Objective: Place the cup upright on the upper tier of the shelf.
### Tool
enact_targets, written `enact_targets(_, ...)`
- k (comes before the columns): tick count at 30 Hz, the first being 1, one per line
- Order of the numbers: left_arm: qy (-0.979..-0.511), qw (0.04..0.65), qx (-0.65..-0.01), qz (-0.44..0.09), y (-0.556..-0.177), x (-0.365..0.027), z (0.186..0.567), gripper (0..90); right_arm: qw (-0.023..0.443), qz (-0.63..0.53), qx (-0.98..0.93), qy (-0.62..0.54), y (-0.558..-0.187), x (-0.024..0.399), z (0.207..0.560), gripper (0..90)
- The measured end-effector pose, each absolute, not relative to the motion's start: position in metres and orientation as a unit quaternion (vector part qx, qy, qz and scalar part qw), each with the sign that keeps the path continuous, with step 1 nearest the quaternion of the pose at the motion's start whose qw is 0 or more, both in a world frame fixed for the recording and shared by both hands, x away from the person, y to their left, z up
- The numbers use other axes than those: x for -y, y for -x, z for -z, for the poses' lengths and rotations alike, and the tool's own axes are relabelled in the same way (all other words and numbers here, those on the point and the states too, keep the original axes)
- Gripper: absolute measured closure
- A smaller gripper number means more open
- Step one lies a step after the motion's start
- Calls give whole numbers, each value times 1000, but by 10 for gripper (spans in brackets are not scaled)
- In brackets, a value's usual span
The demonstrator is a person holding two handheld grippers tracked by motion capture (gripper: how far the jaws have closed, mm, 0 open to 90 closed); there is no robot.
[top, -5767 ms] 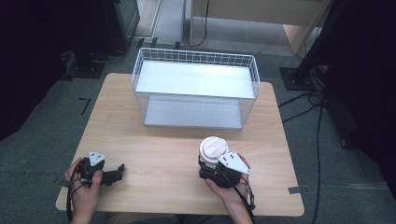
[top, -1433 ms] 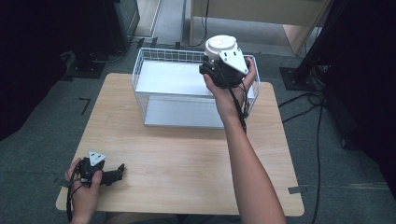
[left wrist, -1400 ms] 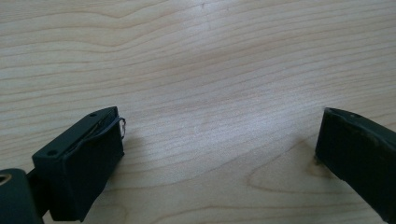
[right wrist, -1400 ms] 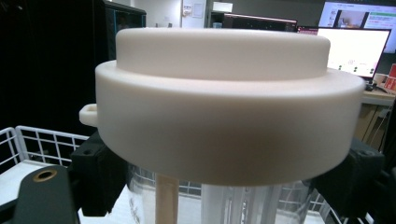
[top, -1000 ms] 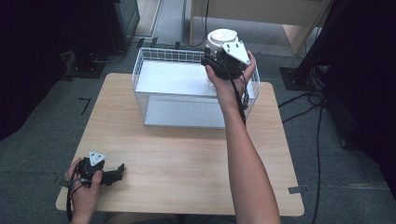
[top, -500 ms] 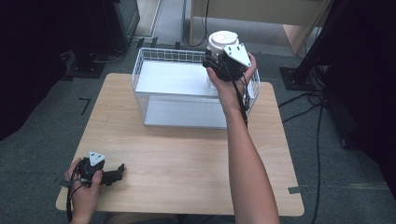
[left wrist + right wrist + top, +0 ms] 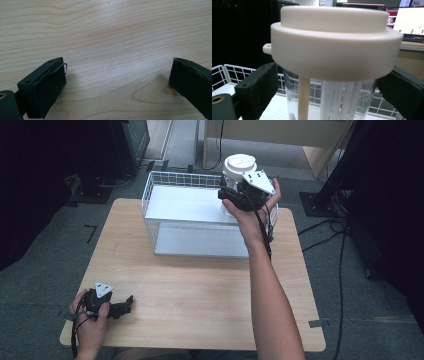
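A clear tumbler with a wide white lid [image 7: 240, 165] [image 7: 334, 40] and a straw inside stands upright over the far right corner of the white wire basket [image 7: 185, 173]. Its base is hidden from me. My right gripper [image 7: 227, 196] [image 7: 327, 92] reaches over the basket. Its jaws have just been opening and now stand open on either side of the tumbler's body, just under the lid, with a small gap showing. My left gripper [image 7: 127, 304] [image 7: 117, 80] rests open on the wooden table [image 7: 200, 290] at the near left, with nothing between its jaws.
The basket's wire walls [image 7: 234, 72] rise around the tumbler, and its white floor lies below. Cables and dark stands sit on the grey floor around the table. A monitor [image 7: 409, 22] glows on a desk beyond the basket.
The right hand carried the tumbler from the table's near side up to the basket's far right corner. Over the last second it has hardly shifted. The left hand has kept still.
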State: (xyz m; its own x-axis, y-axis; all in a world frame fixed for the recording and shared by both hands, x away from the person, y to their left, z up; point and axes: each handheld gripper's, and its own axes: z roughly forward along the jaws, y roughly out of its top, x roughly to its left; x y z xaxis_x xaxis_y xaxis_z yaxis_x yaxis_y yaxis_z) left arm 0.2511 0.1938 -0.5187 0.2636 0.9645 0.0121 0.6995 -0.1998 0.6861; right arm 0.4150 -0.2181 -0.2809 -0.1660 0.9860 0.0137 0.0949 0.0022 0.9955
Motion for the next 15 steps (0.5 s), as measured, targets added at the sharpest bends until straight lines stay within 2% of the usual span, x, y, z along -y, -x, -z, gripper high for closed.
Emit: enact_targets(15, -740, 290, -562, -229, -251, -194, 519, 13, 413, -528, -564, -482, -396, 220, 295, 21)
